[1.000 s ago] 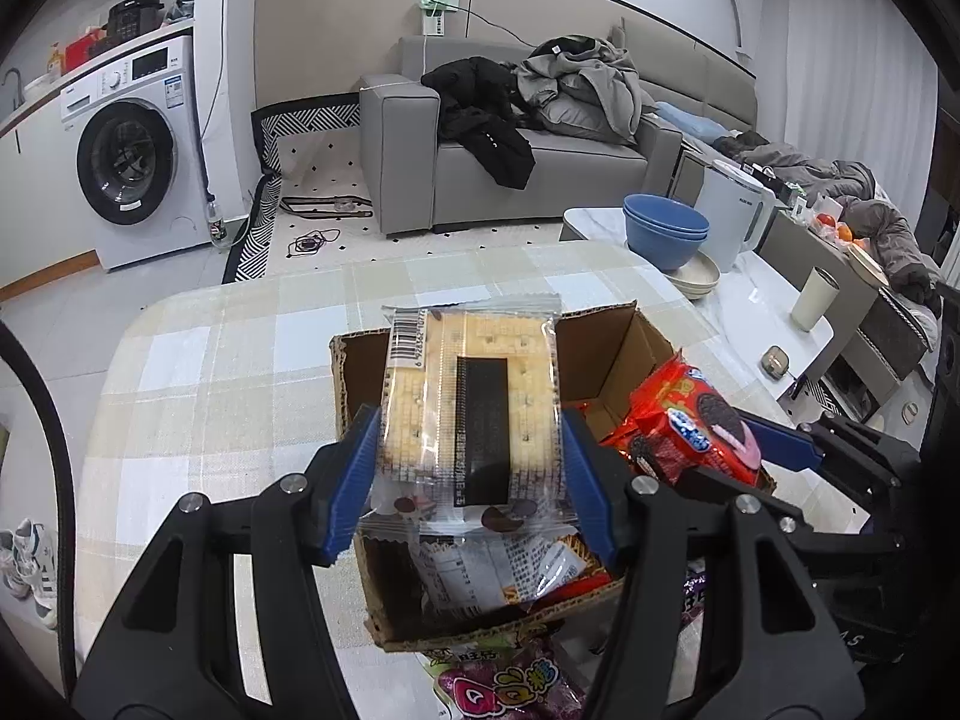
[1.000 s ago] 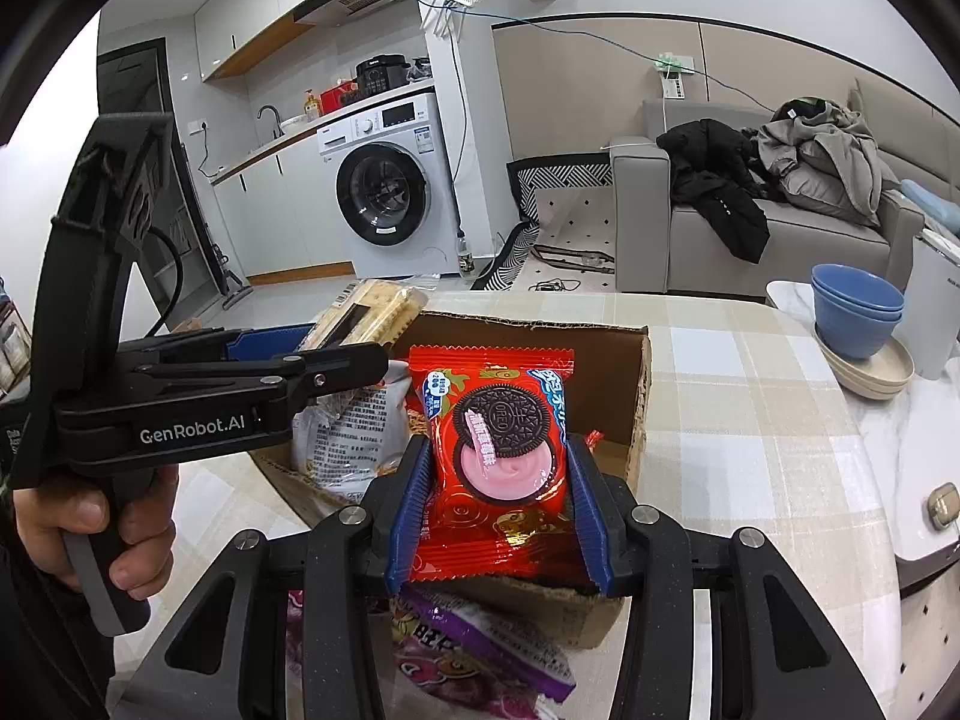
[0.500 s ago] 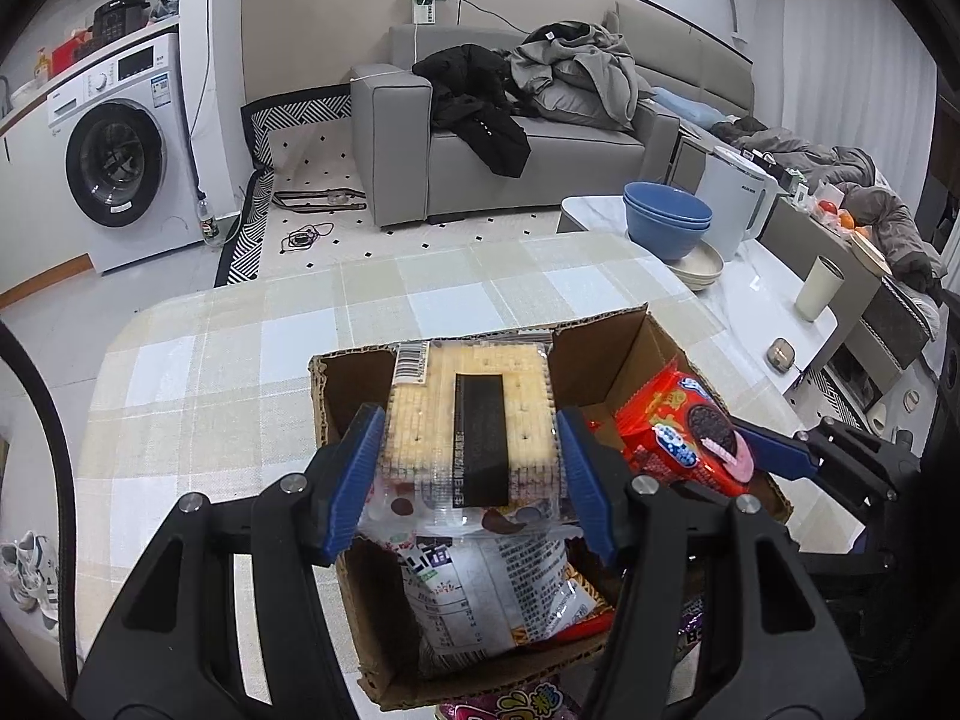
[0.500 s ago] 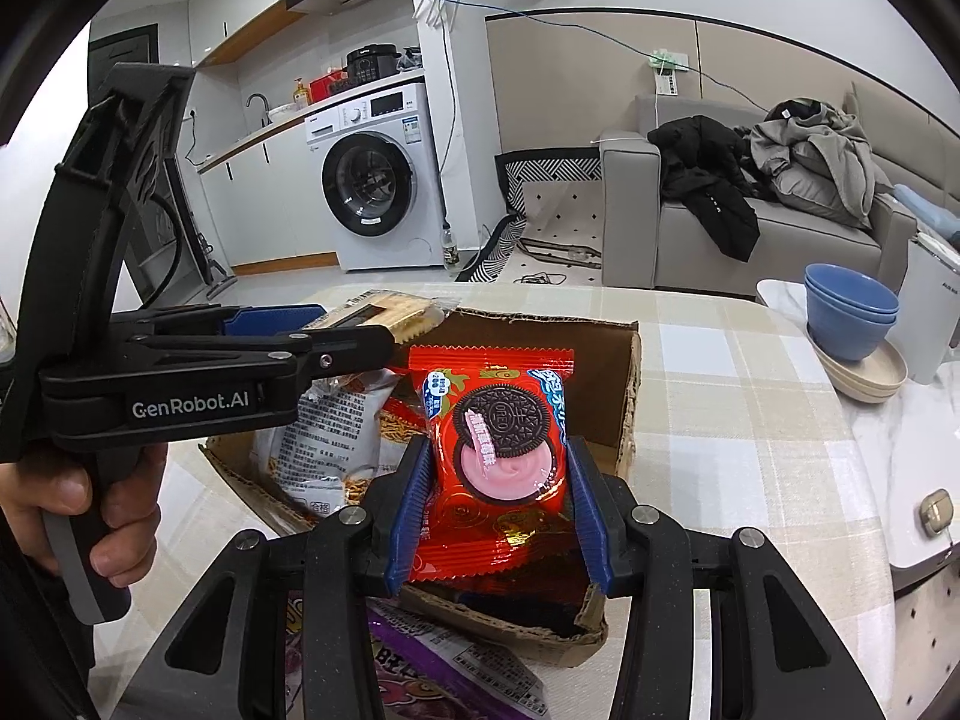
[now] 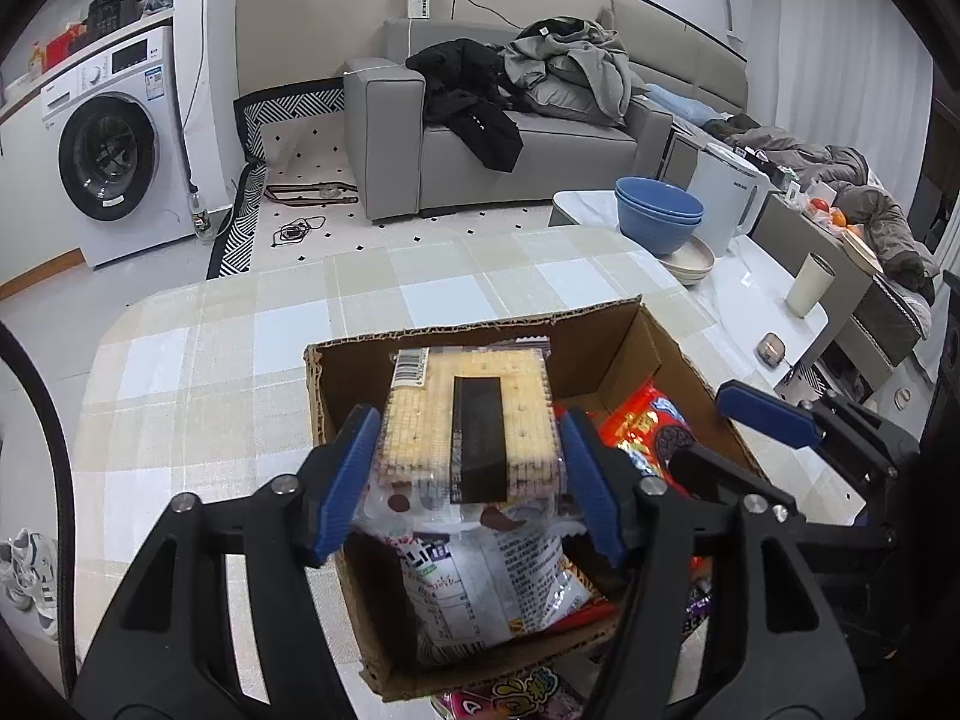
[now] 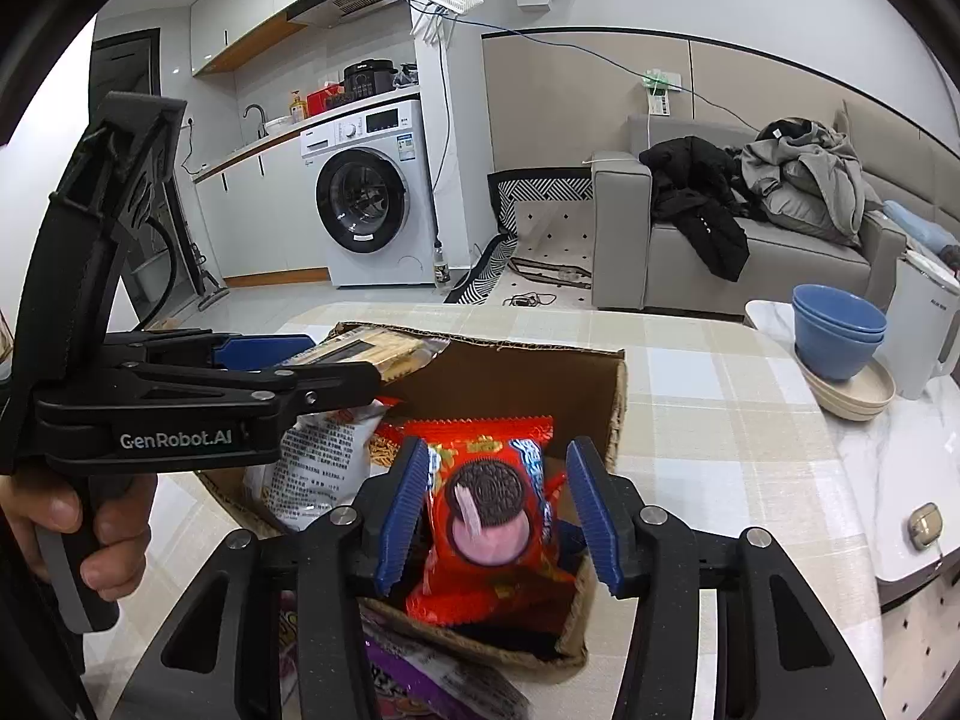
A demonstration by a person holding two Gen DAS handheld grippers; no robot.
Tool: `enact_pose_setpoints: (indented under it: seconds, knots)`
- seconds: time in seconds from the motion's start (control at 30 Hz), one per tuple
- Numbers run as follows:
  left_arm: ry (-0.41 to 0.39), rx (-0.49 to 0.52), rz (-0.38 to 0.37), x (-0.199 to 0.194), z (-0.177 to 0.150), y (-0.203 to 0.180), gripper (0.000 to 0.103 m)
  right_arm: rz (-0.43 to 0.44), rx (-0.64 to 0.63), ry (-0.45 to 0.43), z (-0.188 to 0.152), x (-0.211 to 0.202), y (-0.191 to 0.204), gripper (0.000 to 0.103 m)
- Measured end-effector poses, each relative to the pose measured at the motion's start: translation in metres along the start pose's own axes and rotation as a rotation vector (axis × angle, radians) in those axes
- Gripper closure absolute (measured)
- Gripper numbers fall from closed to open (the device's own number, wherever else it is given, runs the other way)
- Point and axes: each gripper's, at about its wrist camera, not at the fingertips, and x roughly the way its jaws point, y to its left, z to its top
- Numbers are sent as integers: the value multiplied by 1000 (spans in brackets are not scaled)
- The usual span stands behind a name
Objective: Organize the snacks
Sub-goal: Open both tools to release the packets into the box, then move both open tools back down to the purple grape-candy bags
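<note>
Your cardboard box (image 5: 606,324) sits on the table (image 5: 198,372); the cracker pack (image 5: 468,414) lies in its left part, the cookie packet (image 6: 489,498) right. Behind stands the sofa (image 5: 540,150).

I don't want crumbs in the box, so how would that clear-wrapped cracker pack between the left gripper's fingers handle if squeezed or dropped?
The cracker pack probably holds its shape: the stacked crackers form a squarish block. They look thin, so likely brittle under a hard squeeze. The clear film looks slick, so it may slide as the left gripper opens.
</note>
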Motion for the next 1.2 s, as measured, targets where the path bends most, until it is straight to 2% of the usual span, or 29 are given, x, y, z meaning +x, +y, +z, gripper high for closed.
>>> enact_pose_setpoints:
  seconds: [0.03, 0.1, 0.13, 0.2, 0.33, 0.37, 0.4, 0.83, 1.2]
  knots:
    - [3, 4, 4, -1, -1, 0, 33, -3, 4, 2, 0, -1, -1, 50]
    - [5, 8, 8, -4, -4, -3, 25, -5, 17, 3, -2, -4, -6, 39]
    - [2, 9, -2, -7, -7, -4, 24, -5, 22, 1, -3, -5, -7, 36]
    - [1, 10, -10, -13, -11, -4, 22, -5, 38, -5, -5, -10, -12, 23]
    - [-14, 6, -5, -31, -22, -7, 14, -10, 71, -14, -9, -20, -19, 7]
    - [-18, 1, -4, -36, -25, -6, 6, -11, 78, -17, -11, -23, -20, 3]
    - [-24, -6, -1, -41, -28, -6, 1, -12, 85, -19, -12, -26, -22, 1]
    - [-38, -80, 32, -98, -82, 5, 1, 4, 130, 10, -41, -52, -19, 0]
    - [20, -120, 40, -107, -127, 8, 1, 8, 151, 76, -75, -52, -11, 0]
